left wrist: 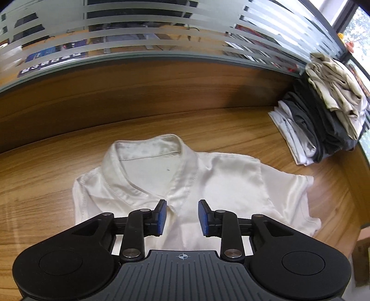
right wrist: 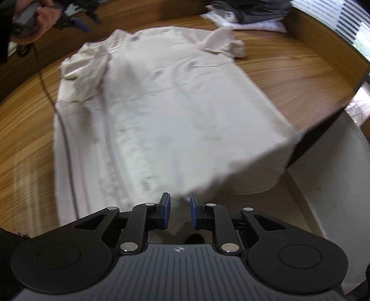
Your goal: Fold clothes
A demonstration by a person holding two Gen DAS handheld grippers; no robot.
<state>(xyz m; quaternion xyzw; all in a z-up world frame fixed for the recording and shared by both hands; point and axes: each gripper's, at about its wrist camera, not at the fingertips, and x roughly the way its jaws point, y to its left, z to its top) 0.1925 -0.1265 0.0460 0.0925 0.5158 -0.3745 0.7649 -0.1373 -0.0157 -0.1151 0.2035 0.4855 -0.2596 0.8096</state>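
Observation:
A cream collared shirt [left wrist: 208, 183] lies face up on the wooden table [left wrist: 46, 176], collar toward the far side. My left gripper [left wrist: 181, 216] is open and empty, just above the shirt's front placket below the collar. In the right wrist view the same shirt [right wrist: 173, 111] stretches away from me, blurred, its hem hanging over the table's near edge. My right gripper [right wrist: 180, 214] is open at the hem, with cloth between the jaws but not pinched. The left gripper [right wrist: 76, 20] and the hand holding it show at the top left.
A pile of folded and crumpled clothes [left wrist: 323, 111] sits at the table's far right corner; it also shows in the right wrist view [right wrist: 252, 14]. A striped glass partition [left wrist: 161, 34] stands behind the table. The table edge [right wrist: 323, 120] drops off at right.

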